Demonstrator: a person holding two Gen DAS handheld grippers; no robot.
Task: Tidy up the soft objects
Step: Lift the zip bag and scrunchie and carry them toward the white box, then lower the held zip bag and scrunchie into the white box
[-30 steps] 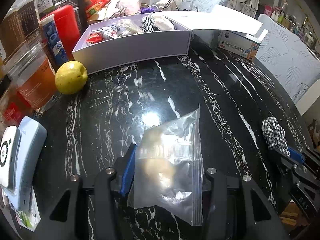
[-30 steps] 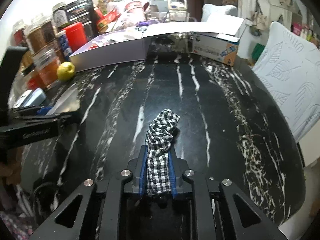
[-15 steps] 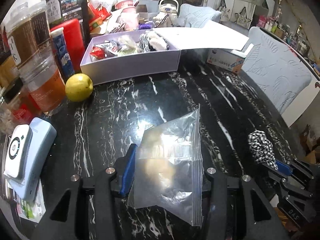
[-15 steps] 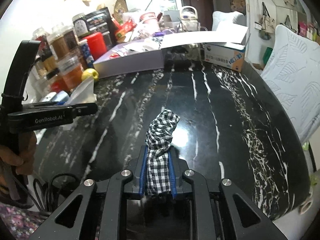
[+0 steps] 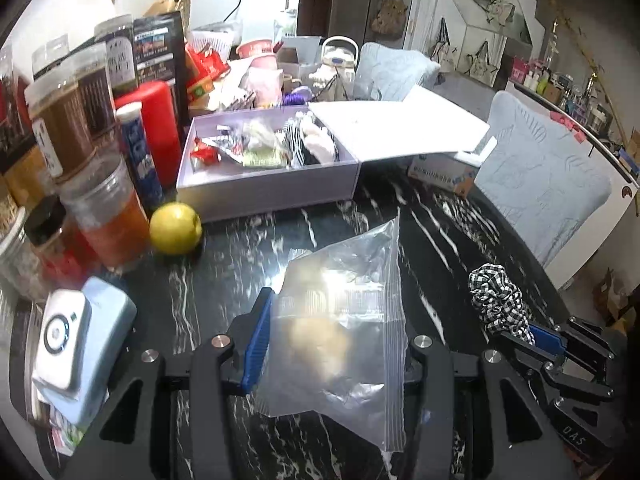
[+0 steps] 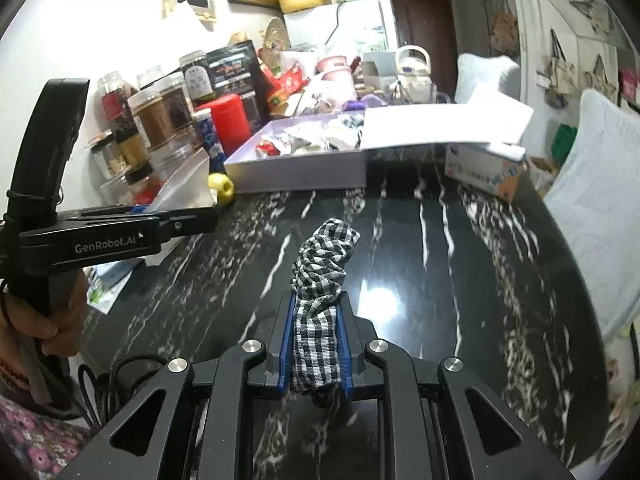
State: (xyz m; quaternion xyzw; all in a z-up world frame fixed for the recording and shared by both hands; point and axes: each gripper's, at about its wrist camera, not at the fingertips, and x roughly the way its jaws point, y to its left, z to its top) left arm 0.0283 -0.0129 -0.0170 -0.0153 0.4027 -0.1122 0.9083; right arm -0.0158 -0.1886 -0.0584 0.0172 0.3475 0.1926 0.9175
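My left gripper (image 5: 334, 312) is shut on a clear zip bag (image 5: 352, 272) with a pale lump inside, held above the black marble table (image 5: 240, 272). My right gripper (image 6: 316, 308) is shut on a black-and-white checked cloth (image 6: 324, 256), whose bunched end sticks out past the fingertips. In the left wrist view the cloth (image 5: 496, 296) and right gripper (image 5: 536, 336) show at the right. In the right wrist view the left gripper (image 6: 200, 220) and its bag (image 6: 188, 188) show at the left. An open lilac box (image 5: 272, 188) holding several soft items stands at the table's far side.
A yellow fruit (image 5: 176, 228) lies in front of the box's left corner. Jars and tins (image 5: 108, 216) crowd the left edge, with a white-and-blue device (image 5: 80, 340) nearer. The box lid (image 5: 396, 128) lies open to the right over a tissue carton (image 5: 440, 172). A cushioned chair (image 5: 540, 184) stands beyond the table's right edge.
Both grippers have risen off the table with the bag and the checked cloth still held. Both views now look further up the room, and the box interior shows more.
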